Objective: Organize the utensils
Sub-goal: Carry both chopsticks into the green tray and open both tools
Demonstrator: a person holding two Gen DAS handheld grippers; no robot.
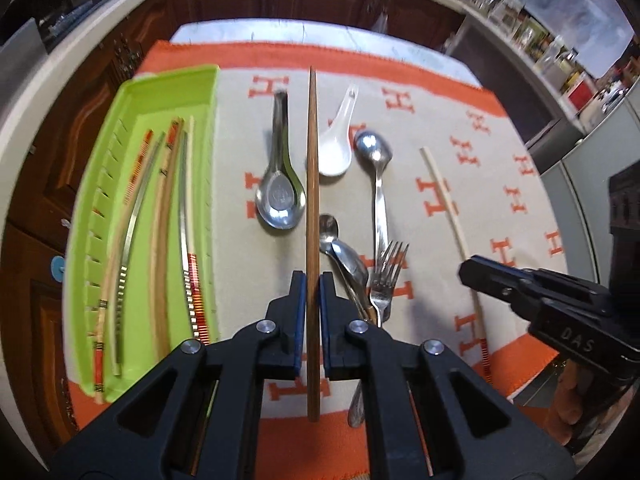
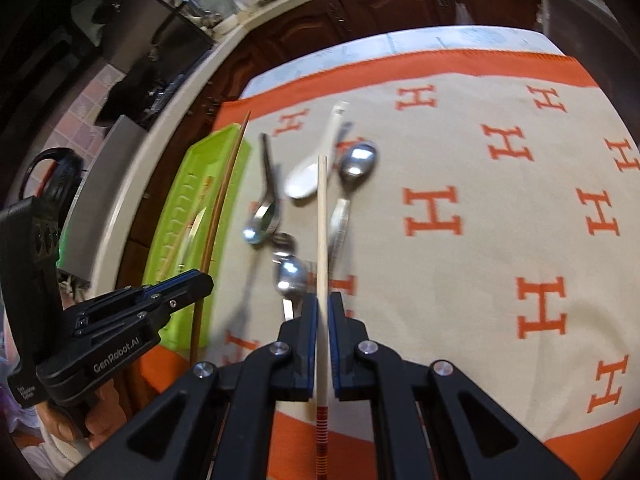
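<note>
The left tool (image 1: 313, 280) grips a brown wooden chopstick (image 1: 312, 184); the right tool (image 2: 322, 304) grips a cream chopstick (image 2: 322, 220). A green tray (image 1: 176, 92) sits at the worktop's left edge.

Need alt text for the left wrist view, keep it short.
The left claw grips a brown wooden chopstick above a beige cloth with orange H letters, where metal spoons, a white ceramic spoon and a fork lie. A green plastic tray of chopsticks sits left.
</note>
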